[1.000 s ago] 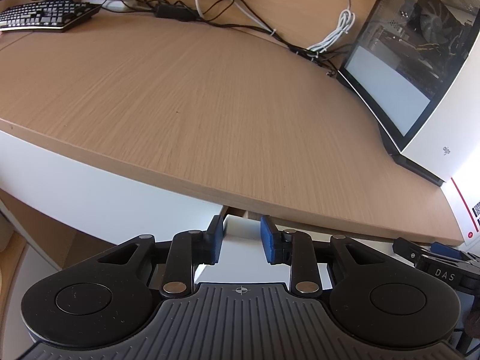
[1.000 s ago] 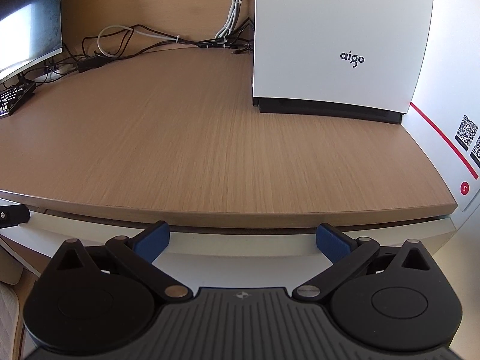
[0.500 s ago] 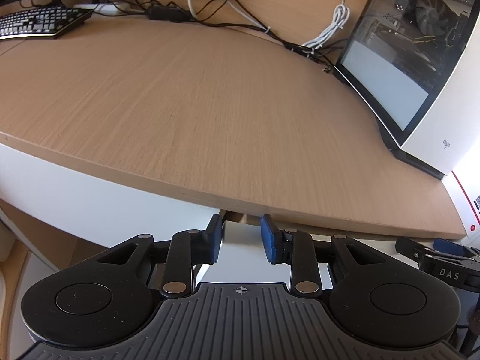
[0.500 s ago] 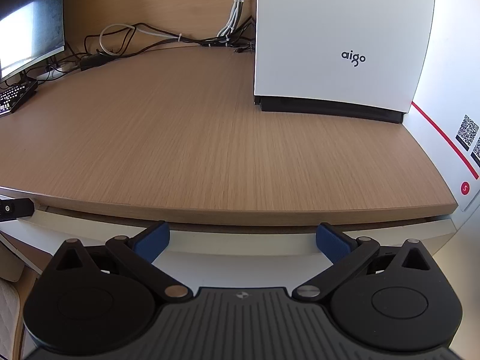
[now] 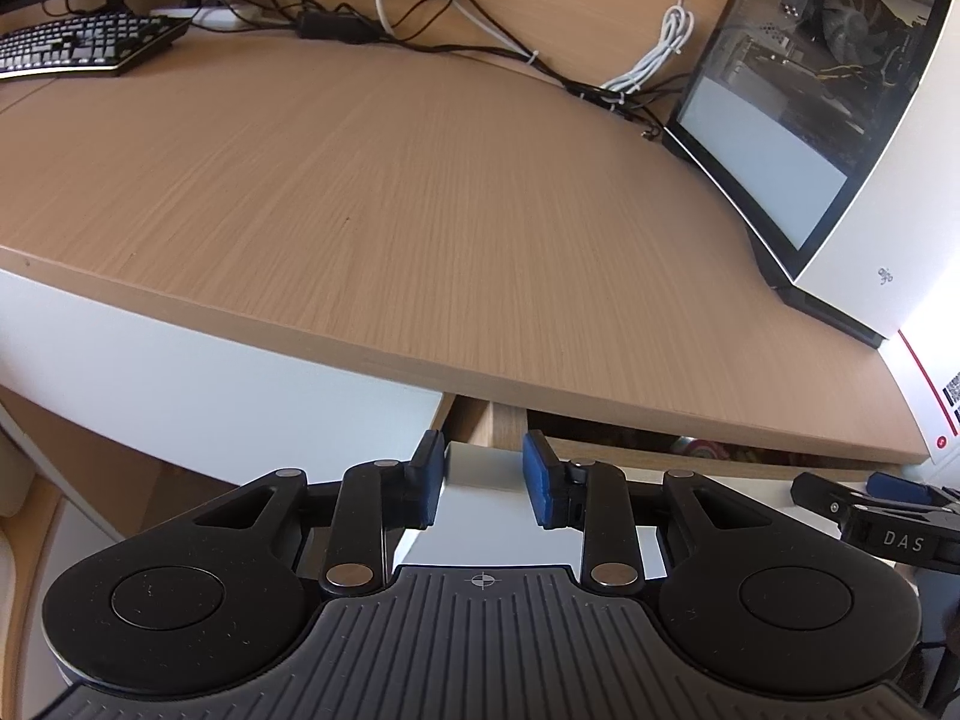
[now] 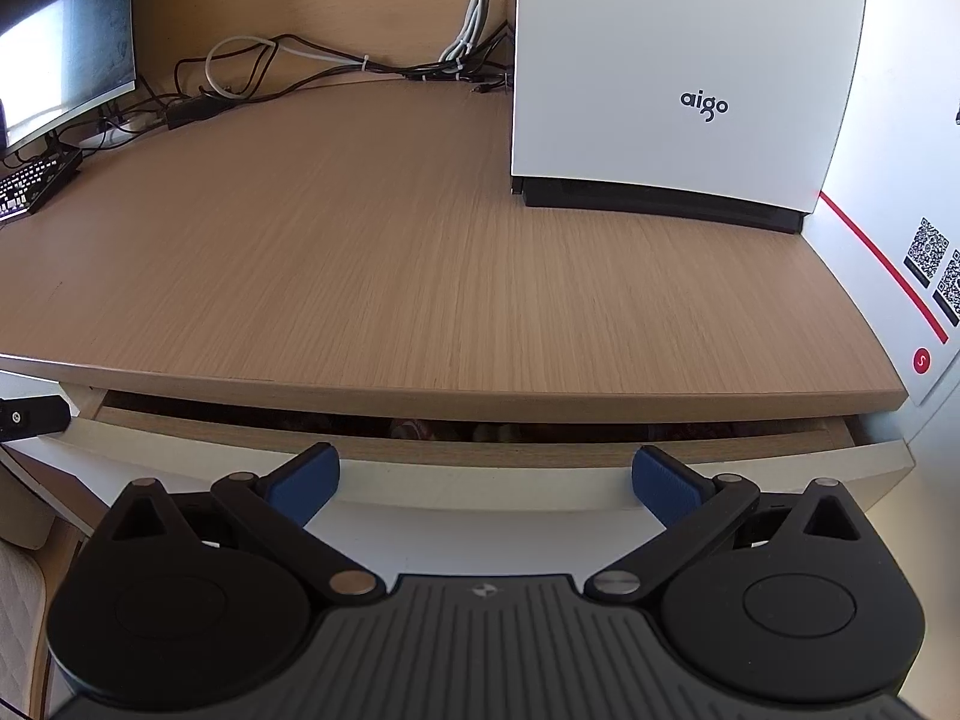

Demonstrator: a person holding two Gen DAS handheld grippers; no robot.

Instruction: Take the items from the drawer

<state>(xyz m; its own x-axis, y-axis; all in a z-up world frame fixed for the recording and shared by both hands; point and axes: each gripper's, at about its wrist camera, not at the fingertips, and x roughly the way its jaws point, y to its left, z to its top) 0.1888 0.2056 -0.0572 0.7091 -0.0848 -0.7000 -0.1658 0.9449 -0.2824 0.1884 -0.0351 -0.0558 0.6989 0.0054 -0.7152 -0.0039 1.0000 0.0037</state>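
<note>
A wooden surface (image 5: 420, 210) fills the view ahead of both tools, with a white-fronted drawer (image 6: 480, 483) pulled slightly out beneath its front edge. The left gripper (image 5: 483, 480) has its jaws narrowed around the drawer's left end, blue pads (image 5: 431, 471) on either side of the white front panel; whether they press on it I cannot tell. Just beyond these jaws, the dark gap shows some colourful items (image 5: 699, 447) inside, too shadowed to identify. The right gripper (image 6: 485, 480) has its jaws spread wide and empty, sitting just in front of the drawer's middle. Well beyond these jaws stands a white computer case (image 6: 678, 72). A keyboard (image 5: 84, 48) and cables (image 5: 420, 18) lie at the far left.
</note>
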